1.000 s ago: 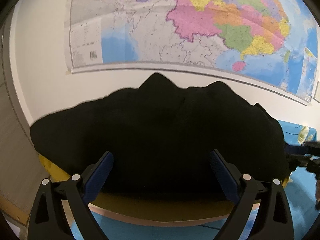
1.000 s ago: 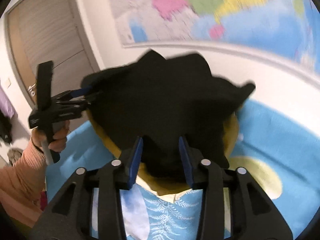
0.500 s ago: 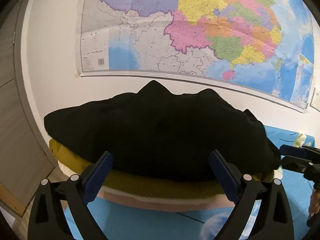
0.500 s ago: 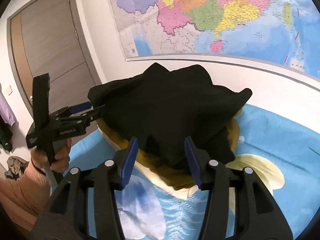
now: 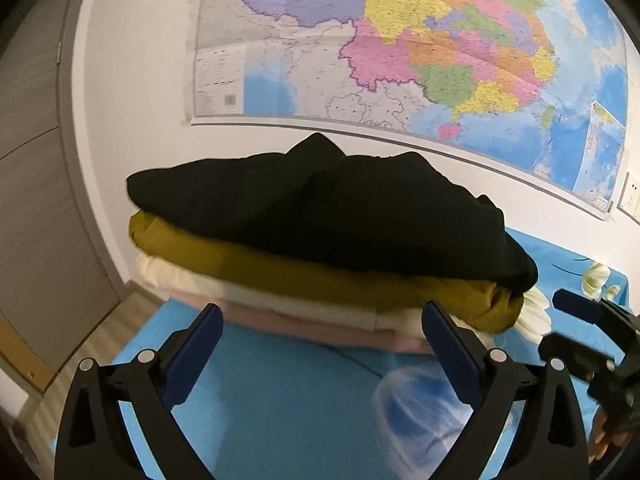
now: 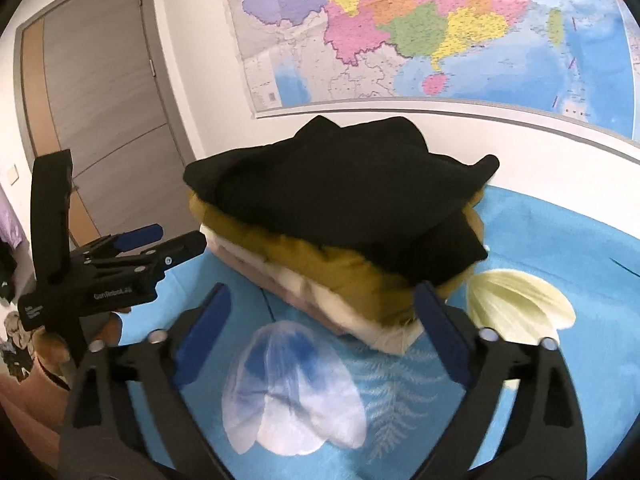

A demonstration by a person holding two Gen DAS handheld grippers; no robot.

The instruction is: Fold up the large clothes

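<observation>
Right wrist view: blue bedsheet carries a stack of folded clothes, black garment on top; right claw, jaws just opened, and left claw both spread, empty, short of it

You've got a colourful paper wall map, grey wooden door, blue printed bedsheet, white wall

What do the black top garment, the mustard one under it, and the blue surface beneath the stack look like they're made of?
Black garment: matte, soft knit or fleece by its thick rounded folds; the weave is unreadable.
Mustard garment: smoother woven cloth with a faint sheen, probably cotton-like.
Blue surface: printed fabric sheet, flat, with feather and leaf motifs.
</observation>
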